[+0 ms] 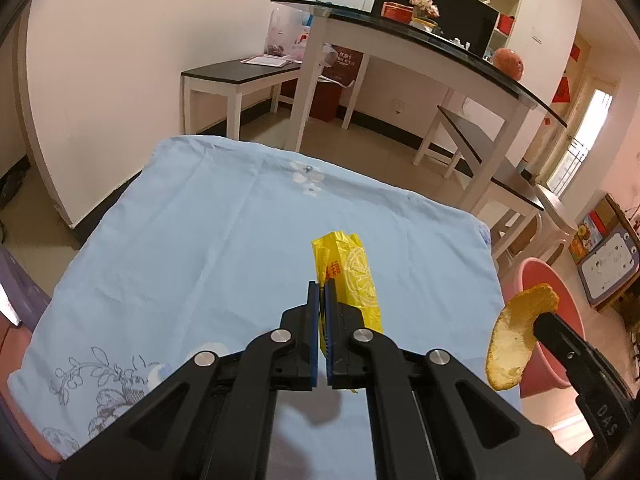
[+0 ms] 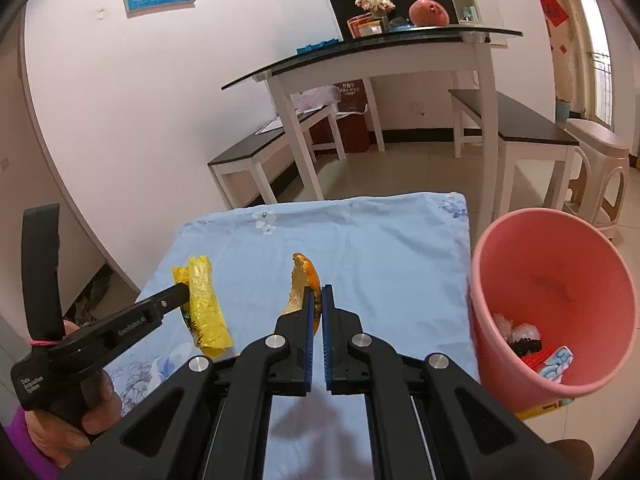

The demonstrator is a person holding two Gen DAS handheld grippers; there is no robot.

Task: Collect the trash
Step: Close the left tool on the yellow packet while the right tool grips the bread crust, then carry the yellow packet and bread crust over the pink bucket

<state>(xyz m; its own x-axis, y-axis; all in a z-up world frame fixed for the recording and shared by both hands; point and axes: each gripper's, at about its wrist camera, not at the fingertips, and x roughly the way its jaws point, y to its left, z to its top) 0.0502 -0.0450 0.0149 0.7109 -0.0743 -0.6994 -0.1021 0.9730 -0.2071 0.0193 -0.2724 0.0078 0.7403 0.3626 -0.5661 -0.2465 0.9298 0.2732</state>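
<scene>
My left gripper (image 1: 322,285) is shut on a yellow snack wrapper (image 1: 354,276) and holds it above the blue tablecloth (image 1: 200,220). It also shows in the right wrist view (image 2: 184,292), with the wrapper (image 2: 206,306) hanging from it. My right gripper (image 2: 317,290) is shut on an orange peel (image 2: 302,280), held above the cloth (image 2: 380,248). The peel also shows in the left wrist view (image 1: 516,340), in front of the pink bin (image 1: 560,304). The pink bin (image 2: 520,280) stands to the right of the table and holds several pieces of trash.
A glass-topped white table (image 2: 380,60) with benches (image 2: 528,124) stands behind across the tiled floor. A plastic stool (image 2: 600,176) is behind the bin. A white wall (image 1: 120,60) runs on the left.
</scene>
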